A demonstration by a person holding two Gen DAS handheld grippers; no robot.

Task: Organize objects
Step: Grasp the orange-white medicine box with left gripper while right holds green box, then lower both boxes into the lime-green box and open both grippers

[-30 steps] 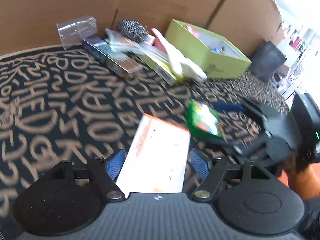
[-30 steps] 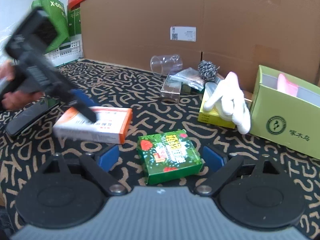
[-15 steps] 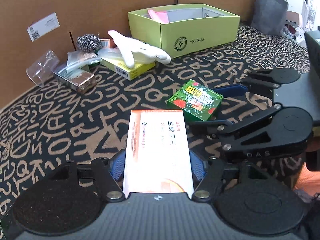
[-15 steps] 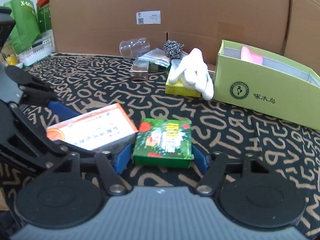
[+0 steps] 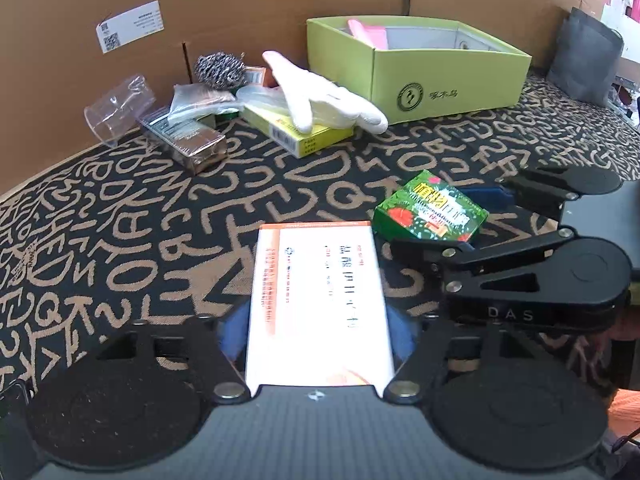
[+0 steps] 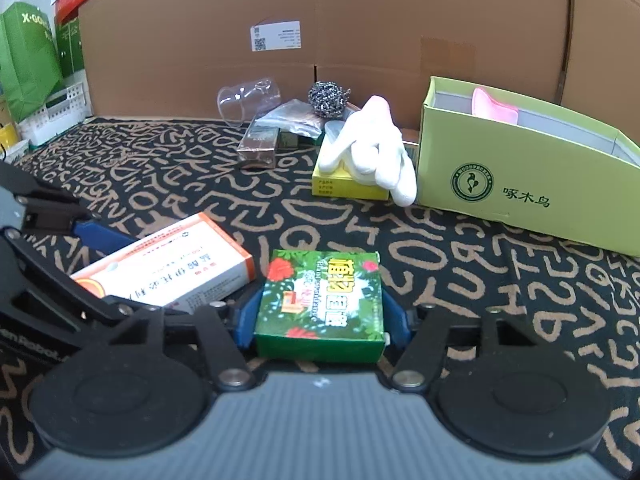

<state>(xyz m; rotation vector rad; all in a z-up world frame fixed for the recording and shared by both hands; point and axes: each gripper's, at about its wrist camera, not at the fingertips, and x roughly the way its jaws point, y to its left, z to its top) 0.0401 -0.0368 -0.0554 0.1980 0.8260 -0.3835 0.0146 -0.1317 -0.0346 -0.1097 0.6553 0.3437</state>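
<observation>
On the letter-patterned cloth lies a white and orange box (image 5: 316, 300), with my left gripper (image 5: 316, 332) shut on it, a blue pad pressed against each long side. The same box (image 6: 168, 268) shows at the left of the right wrist view. Just to its right lies a green box (image 6: 324, 292) with red flowers on it. My right gripper (image 6: 320, 320) straddles it, and its jaws are closing with both pads touching the sides. From the left wrist view, the green box (image 5: 430, 210) sits between the right gripper's fingers (image 5: 480, 194).
A lime-green open box (image 5: 448, 80) with a pink item inside stands at the back right. Left of it a white glove (image 5: 320, 96) lies over a yellow box (image 5: 296, 134), near a steel scourer (image 5: 219, 69), a brown box (image 5: 188, 140) and a clear cup (image 5: 118, 110). A cardboard wall stands behind.
My left gripper swung round with the white and orange box and settled beside the right gripper. The right gripper's jaws narrowed from wide apart until they met the green box's sides.
</observation>
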